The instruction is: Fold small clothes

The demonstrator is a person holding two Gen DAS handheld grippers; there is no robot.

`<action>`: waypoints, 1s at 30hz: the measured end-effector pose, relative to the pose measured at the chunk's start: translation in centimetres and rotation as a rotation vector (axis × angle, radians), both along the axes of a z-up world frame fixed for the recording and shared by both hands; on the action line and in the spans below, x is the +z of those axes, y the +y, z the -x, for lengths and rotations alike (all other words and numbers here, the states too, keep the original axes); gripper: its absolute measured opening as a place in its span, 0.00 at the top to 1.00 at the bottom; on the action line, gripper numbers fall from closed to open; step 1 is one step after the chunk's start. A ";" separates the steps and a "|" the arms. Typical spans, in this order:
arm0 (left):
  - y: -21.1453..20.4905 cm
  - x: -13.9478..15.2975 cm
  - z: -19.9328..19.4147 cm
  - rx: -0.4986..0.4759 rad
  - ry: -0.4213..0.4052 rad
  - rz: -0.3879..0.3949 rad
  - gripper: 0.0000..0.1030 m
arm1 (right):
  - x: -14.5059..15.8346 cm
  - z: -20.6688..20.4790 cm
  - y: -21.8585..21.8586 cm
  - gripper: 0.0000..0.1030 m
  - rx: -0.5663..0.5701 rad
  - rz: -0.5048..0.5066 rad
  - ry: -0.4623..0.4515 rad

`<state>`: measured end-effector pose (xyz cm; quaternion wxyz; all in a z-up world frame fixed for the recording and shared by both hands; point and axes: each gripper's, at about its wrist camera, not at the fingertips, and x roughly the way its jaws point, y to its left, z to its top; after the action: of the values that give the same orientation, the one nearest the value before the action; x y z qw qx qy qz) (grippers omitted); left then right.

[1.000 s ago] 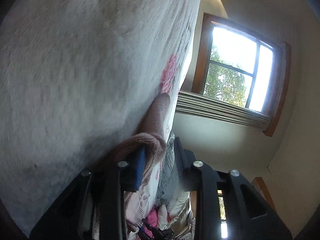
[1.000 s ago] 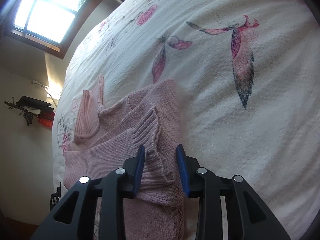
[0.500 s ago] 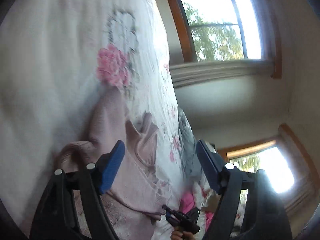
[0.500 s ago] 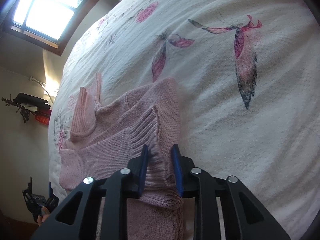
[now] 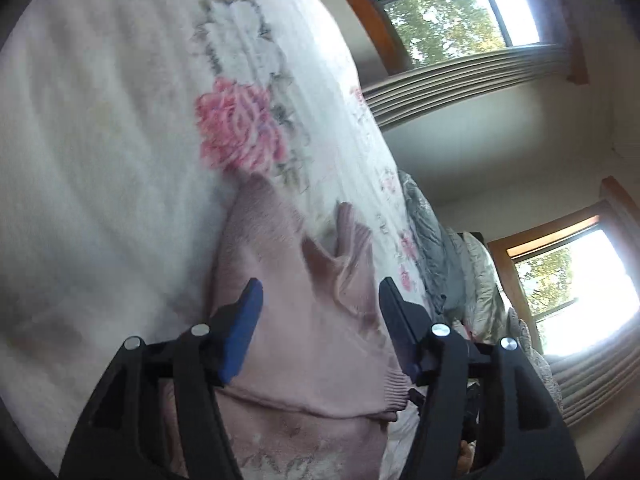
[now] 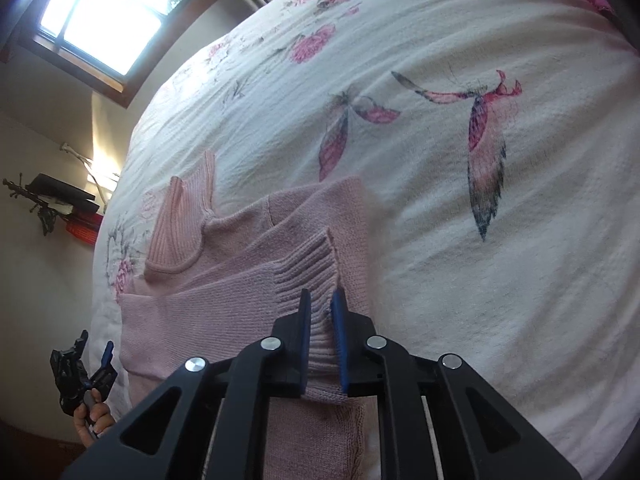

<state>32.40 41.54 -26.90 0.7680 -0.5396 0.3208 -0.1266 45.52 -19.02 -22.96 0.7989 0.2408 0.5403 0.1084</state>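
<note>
**Pink sweater half folded on a flowered bedspread**

A pink knit sweater (image 6: 240, 280) lies on a white bedspread (image 6: 460, 240) printed with pink flowers and butterflies. The right tool (image 6: 322, 320) is pinched narrow on the ribbed cuff (image 6: 308, 264) of a sleeve laid across the body. The left tool (image 5: 320, 312) hovers spread wide over the sweater, gripping nothing. Wood-framed windows (image 5: 448, 4) and grey bedding (image 5: 440, 248) lie beyond. No writing is legible.
</note>
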 end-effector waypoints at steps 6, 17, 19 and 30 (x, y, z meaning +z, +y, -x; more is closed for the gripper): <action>-2.1 -0.3 -5.3 -0.113 0.023 -0.041 0.43 | -0.8 -0.2 0.7 0.87 0.042 -0.051 -0.032; -0.4 -6.3 -5.8 -0.136 0.155 -0.176 0.98 | -1.9 0.5 -4.2 0.82 -0.063 -0.249 -0.058; -0.1 -5.4 -5.4 -0.092 0.158 -0.217 0.90 | -1.8 0.4 -3.7 0.82 -0.021 -0.265 -0.055; -5.2 3.2 -16.6 -0.365 -0.025 -0.348 0.16 | 0.0 -7.3 1.2 0.75 0.086 -0.115 -0.029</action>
<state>48.96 36.39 -23.72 0.8176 -0.3307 0.4206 -0.2128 52.79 -17.82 -22.93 0.7862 0.2613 0.5314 0.1770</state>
